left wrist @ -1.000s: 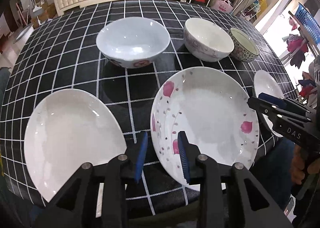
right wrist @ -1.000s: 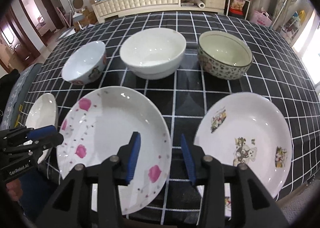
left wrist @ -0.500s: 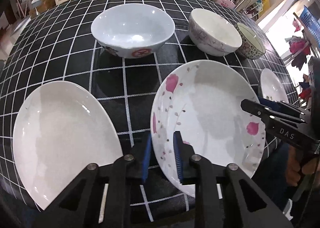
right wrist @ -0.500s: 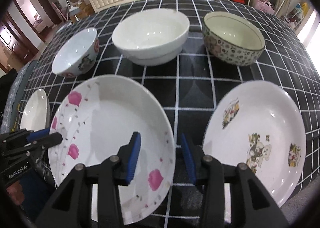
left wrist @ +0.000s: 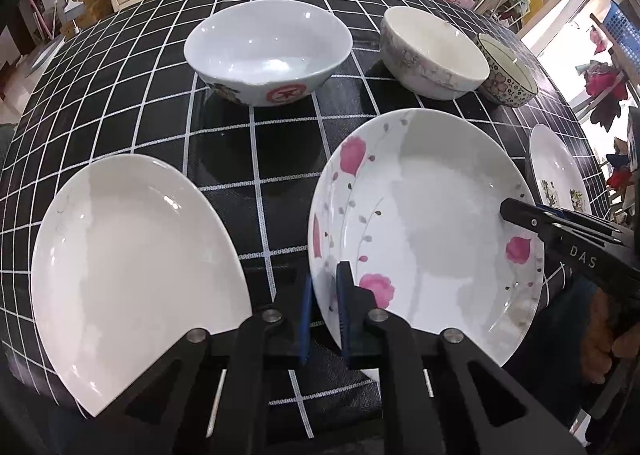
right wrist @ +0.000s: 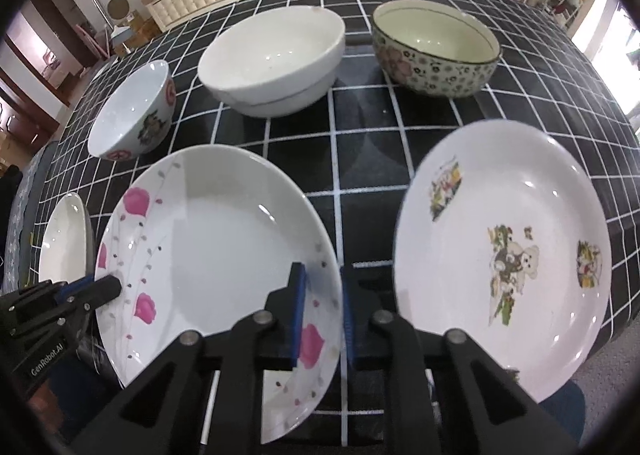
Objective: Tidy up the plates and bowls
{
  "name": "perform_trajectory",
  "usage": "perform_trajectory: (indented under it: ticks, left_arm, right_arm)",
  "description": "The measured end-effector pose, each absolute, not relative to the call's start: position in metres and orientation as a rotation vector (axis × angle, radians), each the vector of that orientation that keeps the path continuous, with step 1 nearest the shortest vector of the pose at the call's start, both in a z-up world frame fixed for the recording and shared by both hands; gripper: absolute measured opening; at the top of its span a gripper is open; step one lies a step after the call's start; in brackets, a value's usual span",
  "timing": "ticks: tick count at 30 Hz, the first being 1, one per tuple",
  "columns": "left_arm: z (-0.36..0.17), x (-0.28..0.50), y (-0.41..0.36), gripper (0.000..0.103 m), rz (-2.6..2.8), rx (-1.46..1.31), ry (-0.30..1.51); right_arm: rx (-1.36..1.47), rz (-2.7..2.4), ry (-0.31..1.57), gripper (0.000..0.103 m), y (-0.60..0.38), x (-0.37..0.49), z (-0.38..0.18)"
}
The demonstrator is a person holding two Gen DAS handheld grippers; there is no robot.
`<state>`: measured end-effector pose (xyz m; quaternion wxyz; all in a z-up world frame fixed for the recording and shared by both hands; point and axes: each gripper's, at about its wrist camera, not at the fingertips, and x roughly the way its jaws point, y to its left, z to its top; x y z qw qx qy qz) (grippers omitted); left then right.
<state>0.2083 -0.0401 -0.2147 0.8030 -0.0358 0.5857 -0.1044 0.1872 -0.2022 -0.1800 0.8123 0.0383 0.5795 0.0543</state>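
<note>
Both grippers' jaws, just closing, apparently clamp the flowered plate (left wrist: 424, 215) (opposite rims), neighbours close.

We read "DAS" in pale letters on black body of right gripper (left wrist: 520, 213), at right edge of left wrist view. We read "GenRobot.AI" in white letters on black body of left gripper (right wrist: 110, 284), at lower left of right wrist view. Red round seal with white character on outer wall of white bowl (left wrist: 268, 51); character itself too small for us to make out. No other text readable on plates, bowls or tablecloth.
</note>
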Motion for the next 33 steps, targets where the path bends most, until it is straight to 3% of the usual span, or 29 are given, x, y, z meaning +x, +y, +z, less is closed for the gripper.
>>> perform_trajectory:
  ticks: [24,25,26,27,33]
  left_arm:
    - [-0.164,0.176,0.038,0.010,-0.096,-0.113,1.153]
    - [-0.163,0.173,0.045,0.009,-0.092,-0.119,1.148]
    - [-0.160,0.171,0.049,0.000,-0.144,-0.163,1.131]
    - [-0.153,0.166,0.051,0.000,-0.215,-0.215,1.114]
    - [-0.145,0.163,0.054,0.000,-0.154,-0.123,1.112]
  right_arm:
    - [0.089,0.261,1.202,0.019,-0.130,0.187,-0.143]
    - [0.094,0.286,1.200,0.017,-0.122,0.188,-0.142]
    - [0.096,0.322,1.200,0.012,-0.112,0.188,-0.141]
    - [0.100,0.347,1.204,0.008,-0.105,0.188,-0.140]
    - [0.006,0.407,1.216,0.008,-0.040,0.185,-0.147]
